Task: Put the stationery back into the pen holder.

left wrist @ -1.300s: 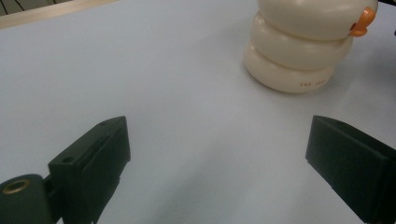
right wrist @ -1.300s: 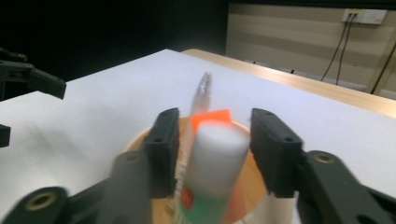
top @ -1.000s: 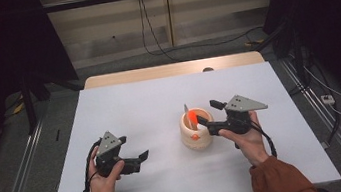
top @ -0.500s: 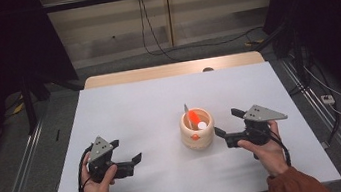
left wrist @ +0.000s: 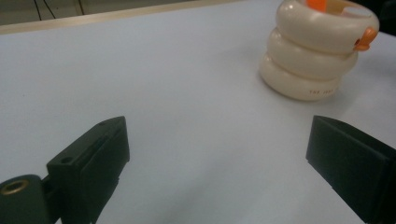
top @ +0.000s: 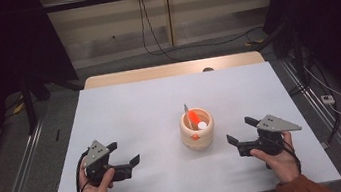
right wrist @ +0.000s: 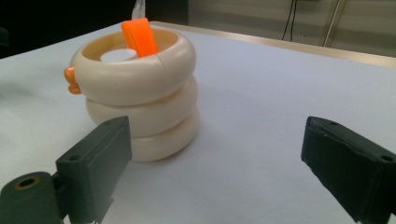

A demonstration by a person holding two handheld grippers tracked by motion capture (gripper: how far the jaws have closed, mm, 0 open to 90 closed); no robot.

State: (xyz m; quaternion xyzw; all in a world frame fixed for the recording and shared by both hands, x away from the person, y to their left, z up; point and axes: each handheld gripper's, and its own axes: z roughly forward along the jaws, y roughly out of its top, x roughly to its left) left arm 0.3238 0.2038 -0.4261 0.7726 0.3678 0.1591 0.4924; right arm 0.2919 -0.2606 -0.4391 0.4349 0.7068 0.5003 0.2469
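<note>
Printed marking on cream holder (left wrist: 319,46) in left hand-held gripper (left wrist: 219,158) view, jaws apart.

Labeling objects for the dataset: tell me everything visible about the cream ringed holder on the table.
The holder is a cream, glossy, plastic-looking cup shaped like three stacked rounded rings, with a small orange knob on its side and faint print on the bottom ring. It stands upright on the white table, between both grippers, touched by neither. Inside it are an orange item, a white-capped item and a thin stick.

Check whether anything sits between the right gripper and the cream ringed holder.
Nothing visible does. The right gripper, jaws open, faces the cream three-ringed holder across bare white table; the right gripper view shows open tabletop between them.
</note>
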